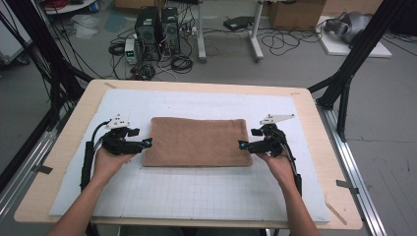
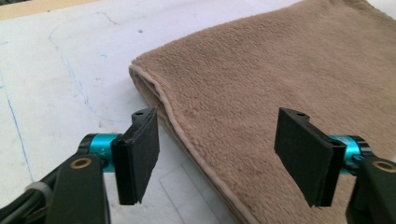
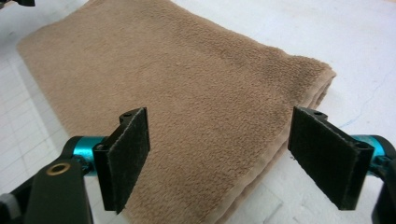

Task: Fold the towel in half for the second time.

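Towel (image 1: 198, 141), brown and folded flat into a rectangle, lies in the middle of the white gridded mat (image 1: 196, 191) that covers your wooden bench (image 1: 319, 147).

Your left claw (image 1: 147, 142) sits at the towel's left edge, near its front corner, and your left hand (image 1: 110, 162) rests on the mat behind it. In the left gripper view that left claw (image 2: 219, 158) is spread wide and grips nothing: one black pad (image 2: 140, 156) hangs over the bare mat just outside the hemmed edge, the other over the towel's pile. You can see the stacked layers of the fold along that edge.

Your right claw (image 1: 242, 145) mirrors it at the towel's right edge, with your right hand (image 1: 280, 164) behind. In the right gripper view the right claw (image 3: 219, 158) is also released and wide, empty, straddling the near right corner of the towel (image 3: 187, 107): one pad over the cloth, the other over the white mat beside the folded edge.

Beyond the bench, on the floor, stand two black computer towers (image 1: 157, 29) among loose cables.
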`<state>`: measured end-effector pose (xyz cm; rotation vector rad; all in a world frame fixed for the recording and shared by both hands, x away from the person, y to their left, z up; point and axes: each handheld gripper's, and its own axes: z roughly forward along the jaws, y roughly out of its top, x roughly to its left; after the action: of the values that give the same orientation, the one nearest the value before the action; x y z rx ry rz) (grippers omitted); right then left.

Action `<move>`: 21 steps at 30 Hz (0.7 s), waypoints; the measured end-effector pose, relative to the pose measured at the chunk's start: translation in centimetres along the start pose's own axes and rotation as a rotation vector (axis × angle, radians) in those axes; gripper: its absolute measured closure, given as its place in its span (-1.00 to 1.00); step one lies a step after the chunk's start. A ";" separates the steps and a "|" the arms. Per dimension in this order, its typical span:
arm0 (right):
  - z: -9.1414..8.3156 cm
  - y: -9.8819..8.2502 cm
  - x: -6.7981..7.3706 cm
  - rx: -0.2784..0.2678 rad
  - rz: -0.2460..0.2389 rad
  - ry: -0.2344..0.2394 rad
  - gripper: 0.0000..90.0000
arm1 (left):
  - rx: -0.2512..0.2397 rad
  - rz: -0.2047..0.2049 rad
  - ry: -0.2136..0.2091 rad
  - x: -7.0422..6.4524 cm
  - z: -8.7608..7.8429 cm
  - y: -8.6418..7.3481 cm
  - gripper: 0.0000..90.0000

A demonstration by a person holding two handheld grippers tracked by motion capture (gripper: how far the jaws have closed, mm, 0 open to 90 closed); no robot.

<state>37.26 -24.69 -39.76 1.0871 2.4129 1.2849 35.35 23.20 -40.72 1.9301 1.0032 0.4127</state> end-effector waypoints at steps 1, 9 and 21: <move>-0.1 0.0 0.1 0.000 -0.006 -0.003 -0.58 | 0.001 0.002 -0.006 -0.1 -0.2 0.0 -0.36; -0.8 -0.3 0.7 -0.002 -0.018 -0.001 -0.61 | -0.007 0.035 -0.022 -0.8 -1.5 -0.4 -0.41; -2.2 -1.7 1.3 -0.015 -0.025 -0.005 -0.65 | -0.008 0.029 -0.028 -1.1 -2.8 -2.3 -0.48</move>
<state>34.40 -25.75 -39.53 1.0513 2.4009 1.2888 31.76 24.54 -40.98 1.9403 0.9550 0.4050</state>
